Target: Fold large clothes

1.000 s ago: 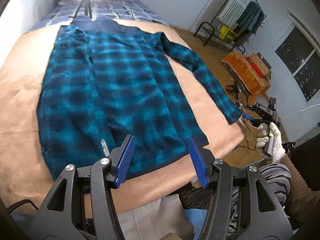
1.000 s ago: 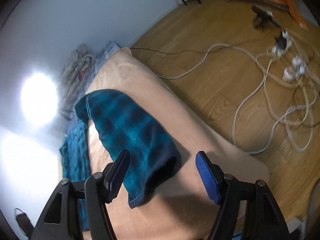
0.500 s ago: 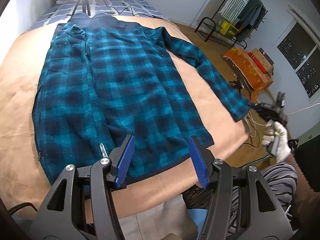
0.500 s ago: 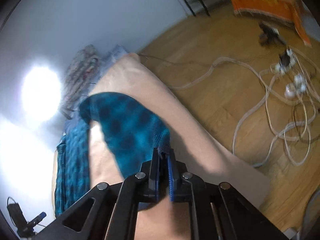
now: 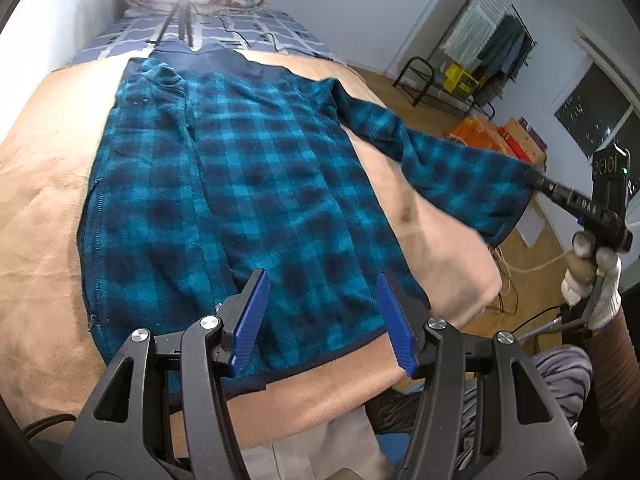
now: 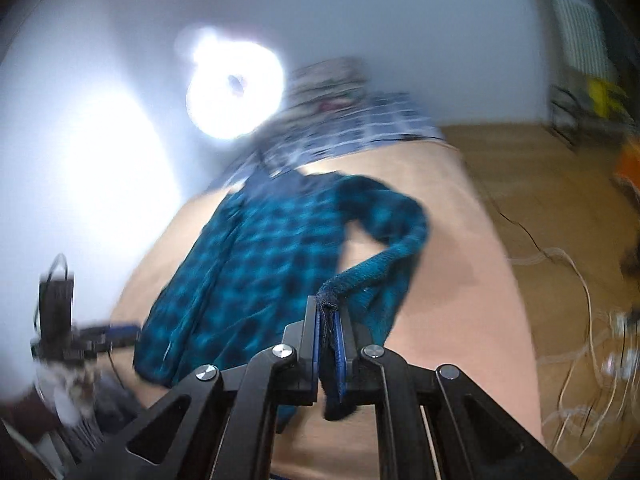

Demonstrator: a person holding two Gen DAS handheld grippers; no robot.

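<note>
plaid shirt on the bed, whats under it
The plaid shirt lies flat on a tan blanket, with a checked bedsheet beyond its collar. The right gripper lifts one sleeve. Anything directly beneath the shirt's body is covered.

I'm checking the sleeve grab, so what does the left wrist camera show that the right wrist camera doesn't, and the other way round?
Only the left wrist view shows the plaid jacket's navy hem, the open left tool over it with nothing between its pads, and a gloved hand carrying the right tool.

Only the right wrist view shows the sleeve cuff pinched between the right tool's shut pads, plus white cables on the floor.

Both show the jacket on the tan blanket, its right sleeve lifted off the bed.
</note>
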